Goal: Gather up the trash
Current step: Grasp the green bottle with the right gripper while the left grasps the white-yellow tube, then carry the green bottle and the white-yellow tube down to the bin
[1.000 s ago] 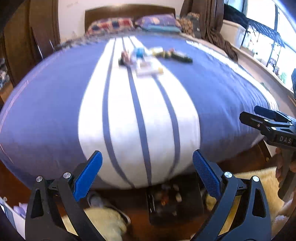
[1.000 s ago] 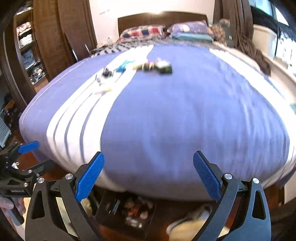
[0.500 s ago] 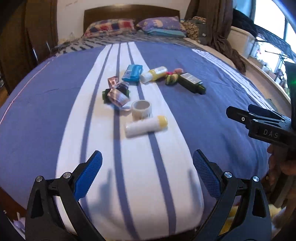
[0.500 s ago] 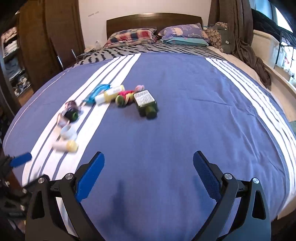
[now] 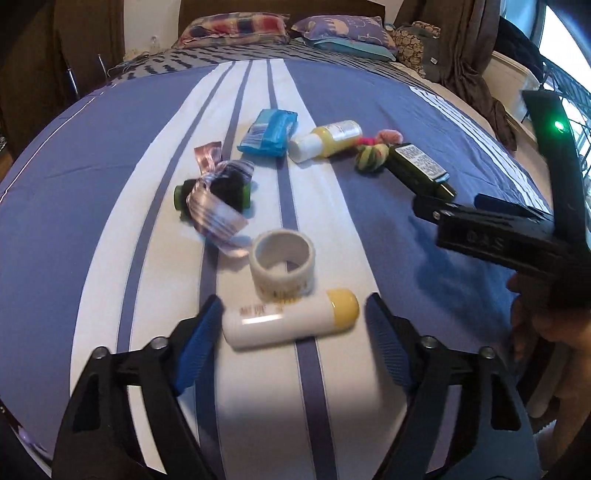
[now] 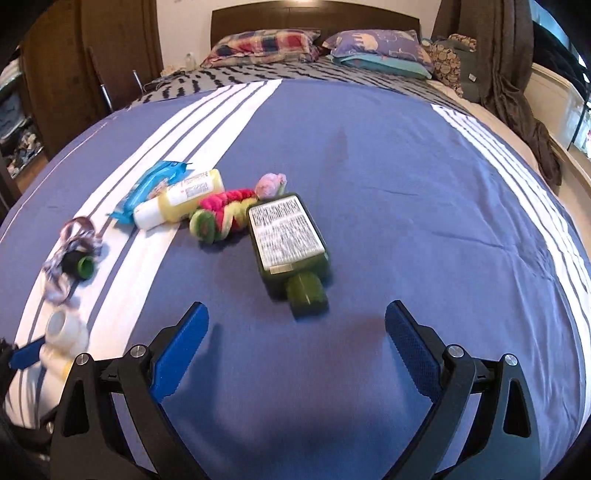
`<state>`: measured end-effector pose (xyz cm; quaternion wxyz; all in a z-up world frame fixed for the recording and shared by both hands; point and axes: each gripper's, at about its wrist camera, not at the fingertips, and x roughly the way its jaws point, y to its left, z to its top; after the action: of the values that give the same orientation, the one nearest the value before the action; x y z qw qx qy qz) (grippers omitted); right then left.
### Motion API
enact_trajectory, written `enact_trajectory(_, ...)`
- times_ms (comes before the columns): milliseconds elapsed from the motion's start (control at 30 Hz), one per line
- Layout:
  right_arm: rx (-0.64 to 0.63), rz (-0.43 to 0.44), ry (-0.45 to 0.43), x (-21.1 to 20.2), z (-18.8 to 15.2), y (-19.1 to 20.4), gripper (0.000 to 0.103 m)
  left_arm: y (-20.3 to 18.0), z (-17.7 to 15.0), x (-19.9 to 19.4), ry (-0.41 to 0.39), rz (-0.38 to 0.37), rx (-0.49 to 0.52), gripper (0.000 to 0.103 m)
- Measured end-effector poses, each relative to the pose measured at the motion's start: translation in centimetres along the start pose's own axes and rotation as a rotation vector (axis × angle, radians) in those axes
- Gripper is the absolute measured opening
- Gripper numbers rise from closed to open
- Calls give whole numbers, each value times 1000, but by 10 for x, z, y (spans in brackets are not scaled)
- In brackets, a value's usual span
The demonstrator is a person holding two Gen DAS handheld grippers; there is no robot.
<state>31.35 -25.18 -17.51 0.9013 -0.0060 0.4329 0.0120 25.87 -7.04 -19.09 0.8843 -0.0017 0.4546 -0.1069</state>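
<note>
Trash lies on the blue, white-striped bedcover (image 5: 110,221). A white tube with a yellow cap (image 5: 288,321) lies crosswise between the fingers of my left gripper (image 5: 293,306). Its jaws are closing, and the pads do not visibly press the tube. Behind the tube are a tape roll (image 5: 282,264), a shiny wrapper around a black and green thing (image 5: 214,199), a blue packet (image 5: 267,133) and a yellow bottle (image 5: 328,142). My right gripper (image 6: 295,308) stands open just before the cap of a dark green bottle (image 6: 286,236). A pink and green scrunchie (image 6: 225,216) touches that bottle.
Pillows (image 6: 266,44) and a dark headboard (image 6: 314,14) stand at the far end of the bed. Brown curtains (image 6: 509,66) hang at the right and a wardrobe (image 6: 55,74) is at the left. A hand (image 5: 546,332) holds the right gripper's body (image 5: 491,236).
Both grippers have come forward from the foot of the bed over the cover up to the items. The left jaws have narrowed around the white tube.
</note>
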Motion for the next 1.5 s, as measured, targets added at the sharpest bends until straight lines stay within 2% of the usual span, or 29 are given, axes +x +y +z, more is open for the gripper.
enact_trajectory(67,-7,3,3,7,8,3,96,1,4,3,1,2,5,67)
enact_trajectory(133,-17,4,10,14,14,6,90,1,5,3,4,0,18,65)
enact_trajectory(167,-17,11,16,17,15,7,83,1,6,2,5,1,26,65)
enact_trajectory(267,-16,19,19,22,20,7,70,1,6,2,9,-2,41,65)
enact_trajectory(300,-16,24,17,23,21,7,61,1,5,1,9,-4,43,65)
enact_trajectory(333,-14,23,16,23,22,8,57,2,5,1,9,-7,41,65)
enact_trajectory(367,-9,18,15,24,23,6,47,3,5,0,8,-8,40,65)
enact_trajectory(633,33,28,-10,-2,1,1,47,-2,-9,-15,-3,-8,82,65)
enact_trajectory(1133,24,51,-70,-117,-95,1,47,-12,-64,-98,-95,-69,112,65)
enact_trajectory(1500,38,91,-118,-190,-172,10,47,-20,-125,-155,-140,-97,136,65)
